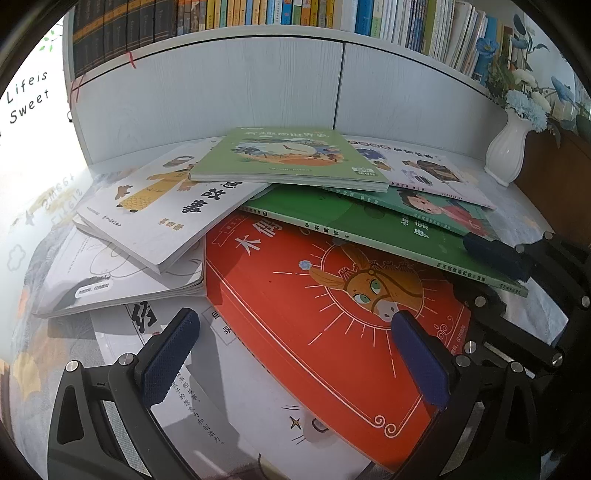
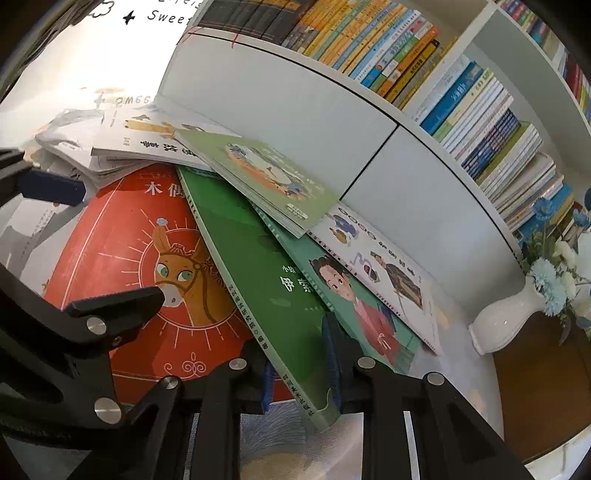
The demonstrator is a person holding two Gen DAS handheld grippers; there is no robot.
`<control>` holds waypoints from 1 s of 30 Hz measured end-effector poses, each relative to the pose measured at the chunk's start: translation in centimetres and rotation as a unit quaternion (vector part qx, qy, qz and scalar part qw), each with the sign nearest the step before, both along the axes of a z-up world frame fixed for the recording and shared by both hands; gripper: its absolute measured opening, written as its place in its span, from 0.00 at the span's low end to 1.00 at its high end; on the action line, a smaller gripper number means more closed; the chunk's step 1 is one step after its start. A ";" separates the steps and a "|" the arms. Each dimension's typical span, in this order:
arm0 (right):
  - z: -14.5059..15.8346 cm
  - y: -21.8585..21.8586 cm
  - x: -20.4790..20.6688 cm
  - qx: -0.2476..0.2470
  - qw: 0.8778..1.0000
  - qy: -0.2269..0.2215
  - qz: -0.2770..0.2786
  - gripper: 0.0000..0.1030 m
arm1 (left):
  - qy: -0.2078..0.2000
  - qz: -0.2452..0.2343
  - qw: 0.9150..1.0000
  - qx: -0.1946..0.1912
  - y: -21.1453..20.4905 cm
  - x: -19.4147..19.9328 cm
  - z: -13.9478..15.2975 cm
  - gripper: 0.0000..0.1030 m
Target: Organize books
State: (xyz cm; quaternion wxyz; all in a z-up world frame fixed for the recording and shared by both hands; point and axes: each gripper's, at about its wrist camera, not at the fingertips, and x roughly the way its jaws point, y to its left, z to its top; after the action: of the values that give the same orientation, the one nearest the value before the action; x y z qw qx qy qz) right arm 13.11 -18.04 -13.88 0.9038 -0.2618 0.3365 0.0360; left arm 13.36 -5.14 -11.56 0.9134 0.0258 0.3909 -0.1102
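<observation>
Seven loose books (image 1: pixel 325 317) lie heaped on the table, nearest the red one; one white vase (image 1: pixel 506 147) stands far right; two grippers work here (shelved books are too many to count).

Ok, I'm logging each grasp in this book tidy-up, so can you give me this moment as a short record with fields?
surface: table below a bookshelf
pile: loose, overlapping books
top of pile: light green book
right claw: shut on the dark green book at its near corner
left claw: open above the red donkey book, holding nothing
bystander: white vase with blue flowers, at the right
</observation>
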 end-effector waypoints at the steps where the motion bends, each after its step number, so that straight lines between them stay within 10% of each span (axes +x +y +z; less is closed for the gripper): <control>1: 0.1 0.1 -0.2 -0.001 1.000 -0.003 -0.004 0.21 | 0.000 0.000 1.000 0.001 0.0 0.0 0.0 1.00; 13: 1.9 2.4 -8.0 0.002 1.000 0.008 0.011 0.16 | 0.033 -0.062 0.998 0.004 1.0 -3.2 0.7 1.00; 22: 3.5 4.8 -16.2 0.090 0.987 0.129 0.018 0.15 | 0.078 0.075 0.988 -0.107 10.6 -11.2 2.4 1.00; 28: 3.8 11.2 -21.4 0.096 0.959 0.192 0.187 0.32 | 0.054 0.088 0.991 -0.083 12.2 -15.2 4.1 1.00; 30: 3.3 12.8 -22.6 0.104 0.935 0.235 0.243 0.57 | 0.055 0.091 0.991 -0.081 12.7 -15.7 4.3 1.00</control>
State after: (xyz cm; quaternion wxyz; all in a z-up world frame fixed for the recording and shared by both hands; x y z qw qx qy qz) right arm -9.45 -5.23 -10.62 0.7850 -0.2240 0.4593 0.3502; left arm -2.37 7.57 -7.29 0.8957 -0.0907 0.4314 -0.0589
